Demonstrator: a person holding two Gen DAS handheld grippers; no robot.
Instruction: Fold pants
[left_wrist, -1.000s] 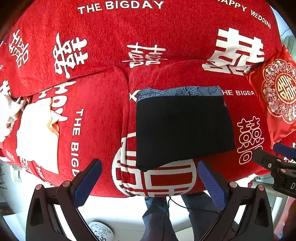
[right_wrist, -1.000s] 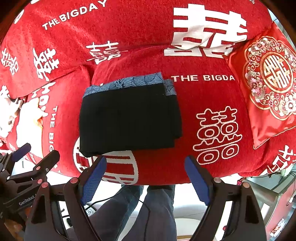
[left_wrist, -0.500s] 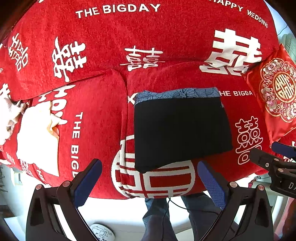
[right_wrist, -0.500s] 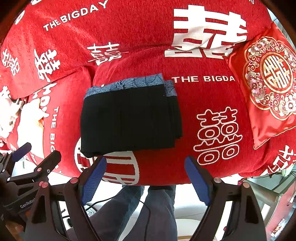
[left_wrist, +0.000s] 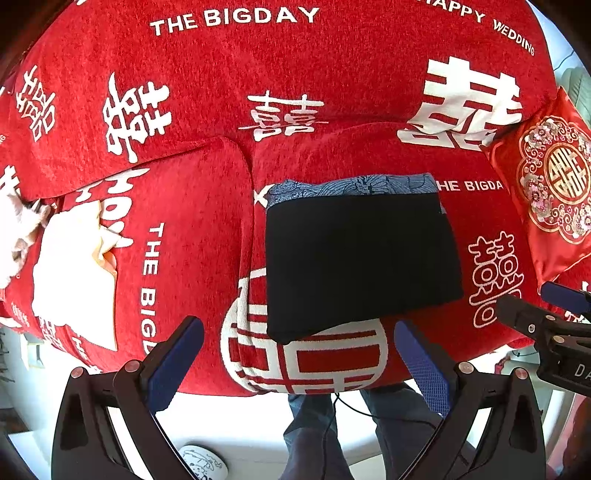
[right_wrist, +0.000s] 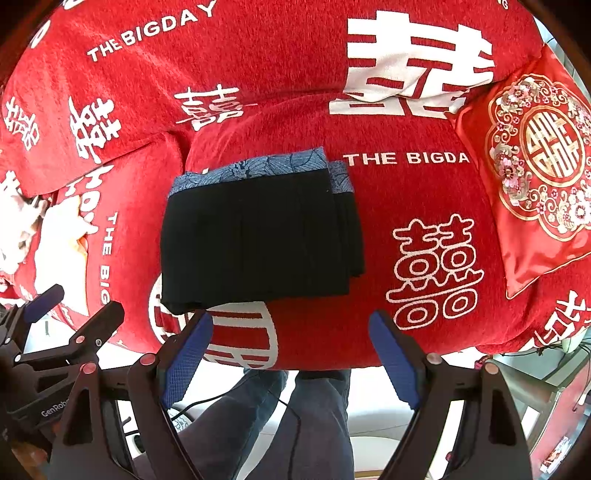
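I hold my left gripper and my right gripper side by side above the front edge of the sofa, both pointing down with their blue pads spread wide and nothing between them, clear of the cloth so that I can look the result over. The pants lie on the right seat cushion, their left edge close to the seam with the left cushion and their near edge just short of the sofa's front edge. They look folded: a compact black rectangle of stacked layers, flat on top, with a blue patterned band showing along the far edge and the layer ends stepped slightly at the right side. I judge the folding done, or needing only a small squaring of that right side
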